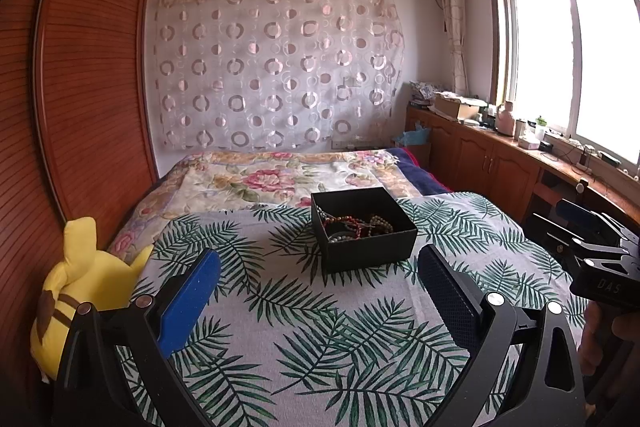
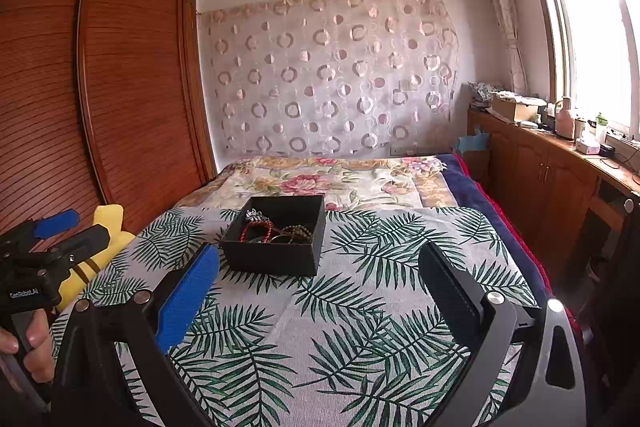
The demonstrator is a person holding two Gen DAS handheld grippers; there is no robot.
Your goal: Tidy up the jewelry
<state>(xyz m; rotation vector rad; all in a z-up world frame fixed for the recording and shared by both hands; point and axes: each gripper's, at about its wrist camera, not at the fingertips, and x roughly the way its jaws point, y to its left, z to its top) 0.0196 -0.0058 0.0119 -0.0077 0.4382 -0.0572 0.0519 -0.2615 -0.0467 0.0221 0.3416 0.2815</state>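
Observation:
A black open box [image 1: 372, 251] [image 2: 276, 253] sits on the leaf-print cloth [image 1: 320, 339] [image 2: 360, 327] that covers the near end of the bed. Inside lie beaded bracelets [image 1: 360, 225] [image 2: 280, 229] in red, brown and pale tones, tangled together. My left gripper [image 1: 318, 263] hovers open just short of the box, nothing between its fingers. My right gripper [image 2: 318, 259] is open too, a little nearer than the box and to its right. Each gripper shows at the edge of the other's view, the right gripper [image 1: 592, 227] on the right, the left gripper [image 2: 64, 227] on the left.
A yellow plush toy [image 1: 80, 291] [image 2: 100, 247] lies at the bed's left edge against the wooden wardrobe [image 1: 80, 87]. A floral quilt [image 1: 280, 179] covers the far bed. Wooden cabinets [image 1: 500, 155] with clutter run under the window on the right. A hand [image 2: 36, 343] holds the left gripper.

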